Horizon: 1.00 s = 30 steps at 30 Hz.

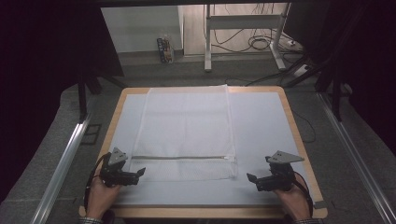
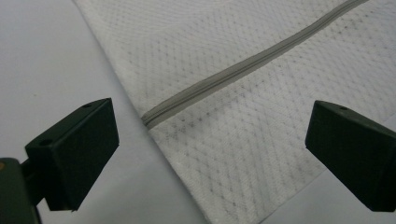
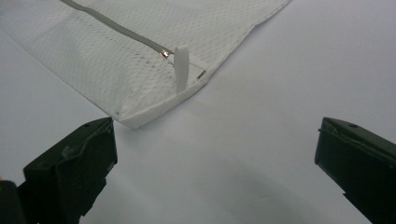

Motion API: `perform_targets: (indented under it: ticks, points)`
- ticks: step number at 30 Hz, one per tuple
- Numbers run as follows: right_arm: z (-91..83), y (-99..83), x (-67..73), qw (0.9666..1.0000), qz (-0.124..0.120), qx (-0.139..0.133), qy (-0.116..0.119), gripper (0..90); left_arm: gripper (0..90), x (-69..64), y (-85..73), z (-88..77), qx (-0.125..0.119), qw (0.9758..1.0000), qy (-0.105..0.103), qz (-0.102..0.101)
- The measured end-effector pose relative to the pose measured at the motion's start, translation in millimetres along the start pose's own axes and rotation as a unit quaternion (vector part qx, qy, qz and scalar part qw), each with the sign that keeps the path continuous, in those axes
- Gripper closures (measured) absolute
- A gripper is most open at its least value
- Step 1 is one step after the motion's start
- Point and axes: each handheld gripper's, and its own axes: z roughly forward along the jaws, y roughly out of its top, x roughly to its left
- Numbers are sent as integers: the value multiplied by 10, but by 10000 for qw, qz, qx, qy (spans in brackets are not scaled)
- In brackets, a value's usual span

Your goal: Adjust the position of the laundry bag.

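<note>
pale grey matting covers the wooden-edged table, with dark floor and cables beyond it. on that mat a white mesh laundry bag lies flat and lengthwise at the middle, its near end close to the person. a grey zipper runs straight across the bag near that end; in the right gripper view its white pull tab stands up at the bag's corner, so the zip looks closed.

left gripper sits just beside the bag's near left corner, jaws spread wide with nothing between them; in its own view the bag's edge and the zipper's blind end lie ahead. right gripper waits near the near right corner, apart from the cloth, jaws likewise wide and empty.

this looks like the approach before any grip. judging from the layout, the next move calls for the right gripper to go forward and pinch the small tab, while the left pins or clamps the fabric at the far end of the zip so the bag does not slide.
</note>
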Motion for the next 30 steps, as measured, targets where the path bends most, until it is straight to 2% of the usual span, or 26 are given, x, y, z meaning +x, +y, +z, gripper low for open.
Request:
perform_targets:
  ticks: [13, 16, 20, 23, 26, 27, 29, 30]
  points:
    - [53, 6, -2, 9998, 112, 150, -15, 0, 26, 6, 12, 14, 25, 10000, -85, -12]
    - [75, 18, -8, 9995, 238, 208, 88, 3, 15, 15, 16, 48, 163, 9998, -128, -57]
    - [96, 37, 3, 9994, 217, 249, 65, 8, 0, -1, 21, 80, 270, 9994, -212, 27]
    - [117, 59, 10, 9994, 230, 254, 5, 8, 10, -6, 45, 69, 118, 9993, -349, -19]
    - [123, 69, -4, 9993, 273, 247, -16, 8, 29, -1, 55, 61, 80, 9994, -332, -6]
    - [132, 79, -30, 9990, 395, 197, 29, 8, 36, 18, 57, 59, 46, 9994, -338, -29]
    - [133, 86, -43, 9988, 450, 184, 51, 8, 36, 27, 60, 57, 31, 9993, -361, -63]
    - [129, 109, -56, 9984, 529, 180, -21, 8, 34, 37, 68, 50, -1, 9994, -339, -56]
